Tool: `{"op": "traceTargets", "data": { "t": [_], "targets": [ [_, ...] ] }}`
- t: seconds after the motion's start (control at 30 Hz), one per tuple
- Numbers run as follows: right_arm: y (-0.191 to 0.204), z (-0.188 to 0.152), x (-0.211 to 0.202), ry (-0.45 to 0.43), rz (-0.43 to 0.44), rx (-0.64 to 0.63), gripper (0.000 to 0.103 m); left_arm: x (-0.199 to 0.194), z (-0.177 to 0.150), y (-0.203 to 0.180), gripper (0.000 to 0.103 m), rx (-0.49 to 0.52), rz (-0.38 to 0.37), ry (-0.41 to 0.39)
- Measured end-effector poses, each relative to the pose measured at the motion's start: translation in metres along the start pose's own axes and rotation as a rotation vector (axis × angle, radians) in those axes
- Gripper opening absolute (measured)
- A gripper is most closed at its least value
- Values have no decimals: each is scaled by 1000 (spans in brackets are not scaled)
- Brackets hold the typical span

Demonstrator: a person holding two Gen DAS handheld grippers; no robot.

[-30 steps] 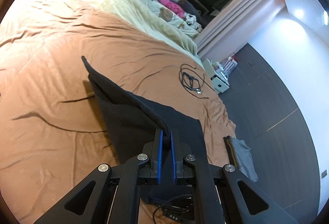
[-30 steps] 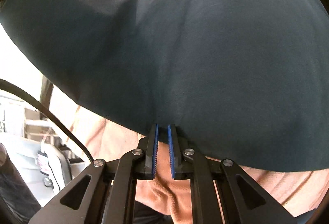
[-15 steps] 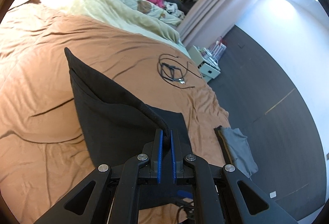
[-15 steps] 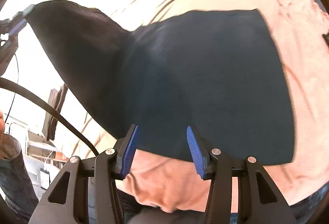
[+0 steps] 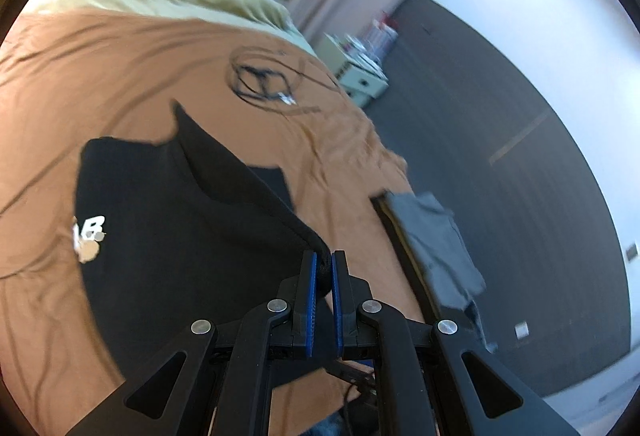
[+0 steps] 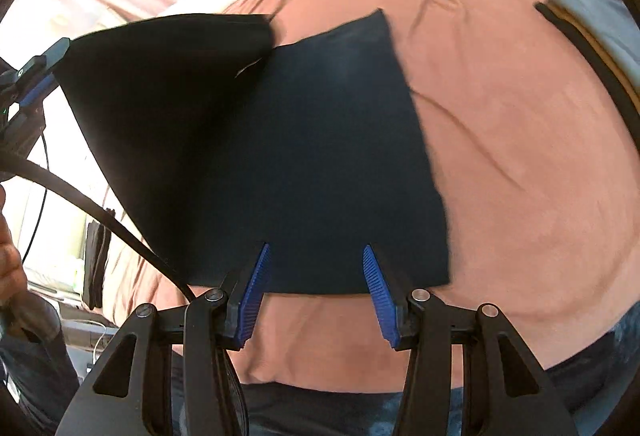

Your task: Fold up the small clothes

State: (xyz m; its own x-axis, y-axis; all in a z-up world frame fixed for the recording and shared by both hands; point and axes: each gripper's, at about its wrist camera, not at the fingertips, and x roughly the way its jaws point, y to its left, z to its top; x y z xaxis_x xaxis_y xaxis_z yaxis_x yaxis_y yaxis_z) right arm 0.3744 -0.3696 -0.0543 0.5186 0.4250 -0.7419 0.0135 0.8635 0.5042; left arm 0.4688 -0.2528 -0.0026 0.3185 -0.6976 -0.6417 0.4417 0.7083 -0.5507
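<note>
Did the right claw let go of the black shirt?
Yes. The right claw opened and backed toward the near edge of the brown bedspread, leaving the black shirt flat.

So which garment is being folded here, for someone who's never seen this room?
On the orange-brown bedspread, it is the black garment with a white logo. The left hand-held gripper pinches its raised edge; the grey garment lies untouched at the bed's edge.

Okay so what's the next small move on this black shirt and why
Probably carry the left gripper across and lay its pinched corner down: the black shirt is half lifted there, while the right gripper hangs open above the flat near edge.
</note>
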Motion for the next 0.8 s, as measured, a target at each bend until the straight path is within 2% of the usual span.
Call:
{"op": "traceTargets", "data": {
  "t": [0.13, 0.2, 0.4, 0.63, 0.8],
  "targets": [
    [-11, -6, 2, 12, 2, 25, 46, 32, -14, -13, 11, 51, -21, 99],
    [-15, -5, 4, 12, 10, 34, 46, 37, -19, -7, 15, 51, -11, 125],
    [-21, -1, 11, 21, 56, 49, 46, 33, -25, 29, 21, 8, 73, 131],
    [-35, 9, 45, 62, 189, 118, 46, 18, -42, 82, 23, -44, 171, 144],
    [-47, 15, 62, 61, 273, 202, 46, 11, -54, 115, 23, -87, 210, 156]
  ]
}}
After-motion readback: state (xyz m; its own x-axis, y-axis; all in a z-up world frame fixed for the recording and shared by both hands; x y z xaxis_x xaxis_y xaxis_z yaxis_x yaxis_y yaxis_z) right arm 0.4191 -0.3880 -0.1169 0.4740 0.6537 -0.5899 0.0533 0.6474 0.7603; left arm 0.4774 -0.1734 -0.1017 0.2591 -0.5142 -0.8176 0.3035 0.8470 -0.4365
